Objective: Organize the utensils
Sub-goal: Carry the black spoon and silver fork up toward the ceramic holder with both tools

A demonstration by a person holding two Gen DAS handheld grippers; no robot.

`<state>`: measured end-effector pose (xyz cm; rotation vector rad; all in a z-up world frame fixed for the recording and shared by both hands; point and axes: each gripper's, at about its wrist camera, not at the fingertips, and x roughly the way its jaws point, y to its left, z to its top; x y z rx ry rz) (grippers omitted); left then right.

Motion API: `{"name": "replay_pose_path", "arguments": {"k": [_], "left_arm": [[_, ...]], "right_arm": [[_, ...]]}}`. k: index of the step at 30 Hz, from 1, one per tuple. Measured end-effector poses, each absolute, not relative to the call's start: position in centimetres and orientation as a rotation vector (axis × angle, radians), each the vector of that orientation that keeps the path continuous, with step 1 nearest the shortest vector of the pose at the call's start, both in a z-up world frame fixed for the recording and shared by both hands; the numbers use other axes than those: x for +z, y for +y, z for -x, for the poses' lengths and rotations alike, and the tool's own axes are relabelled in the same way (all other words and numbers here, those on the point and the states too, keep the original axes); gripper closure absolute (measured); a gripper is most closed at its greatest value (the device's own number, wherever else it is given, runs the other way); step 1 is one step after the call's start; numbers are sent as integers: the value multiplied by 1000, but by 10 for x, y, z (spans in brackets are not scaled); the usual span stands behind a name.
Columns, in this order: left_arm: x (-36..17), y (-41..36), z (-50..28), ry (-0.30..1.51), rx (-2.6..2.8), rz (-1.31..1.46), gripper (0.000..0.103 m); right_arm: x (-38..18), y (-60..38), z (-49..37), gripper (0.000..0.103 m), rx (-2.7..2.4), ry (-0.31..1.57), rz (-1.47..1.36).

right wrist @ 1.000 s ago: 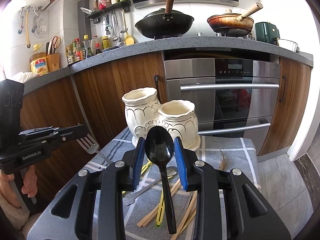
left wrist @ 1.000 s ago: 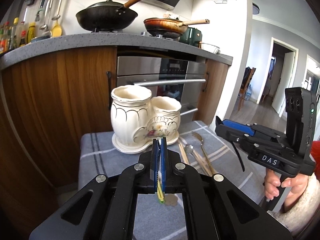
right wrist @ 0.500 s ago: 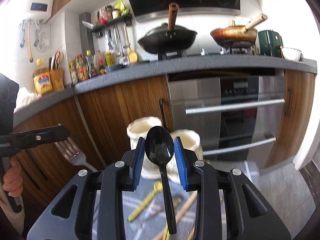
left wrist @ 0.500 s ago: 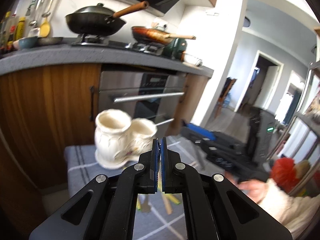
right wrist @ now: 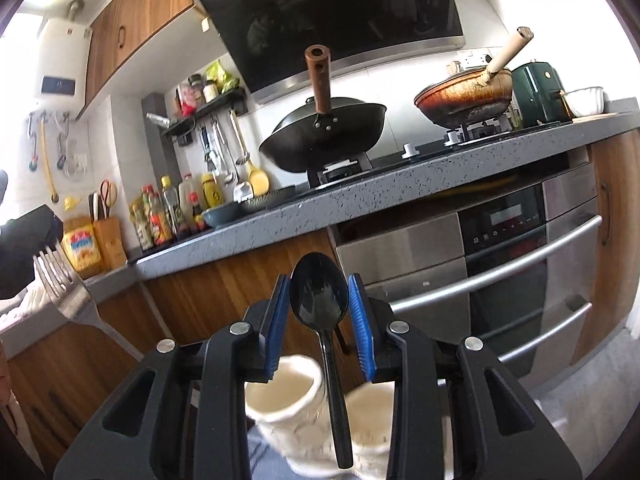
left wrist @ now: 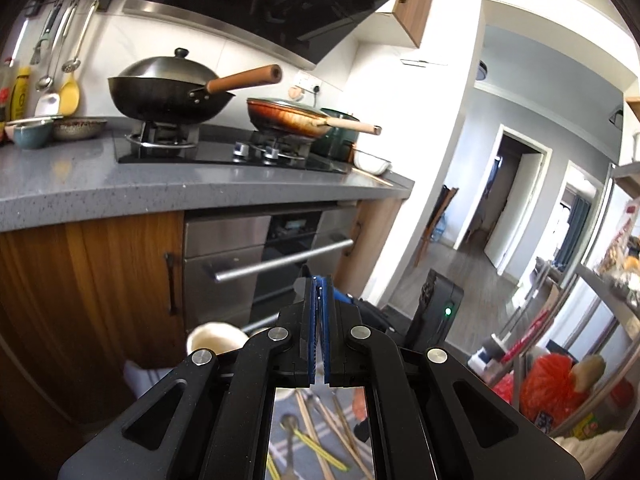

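**A:** Two cream ceramic utensil pots, joined side by side, stand low in the right wrist view, and their open rims are just under the right gripper. Is there room above them?

**B:** Yes, the space over both rims looks open. Behind the pots is the wooden cabinet front, and over it comes the edge of the grey speckled stone counter. To the right the steel oven has two bar handles that stand out.

**A:** How do the tongs stand?

**B:** The right ones are narrow. Their blue pads press the bowl of one black plastic spoon from both sides, and its handle hangs down in front of the pots. The left gripper is closed, and between its pads I see only a thin edge of something. In the right wrist view one silver metal fork comes out from the dark body at the left edge, so it seems to hold that fork.

**A:** And the other utensils?

**B:** In the left wrist view several wooden chopsticks, about two yellow-green sticks and one metal spoon lie on the grey striped cloth below. I cannot count the chopsticks exactly. On the stove are two pans, one black wok and one brown frying pan.
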<state>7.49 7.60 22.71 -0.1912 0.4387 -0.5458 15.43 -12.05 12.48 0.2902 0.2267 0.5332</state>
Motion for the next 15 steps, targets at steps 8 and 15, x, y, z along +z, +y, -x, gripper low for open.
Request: {"name": "replay_pose_path", "arguments": {"k": [8,15], "left_arm": [[197,88,-137,498,-472,215,100],[152,93,-169,581,-450,252,100]], "right_arm": [[85,-116,-193,73,487,263,-305],[59,-106,-209,73,454,309,-258]]}}
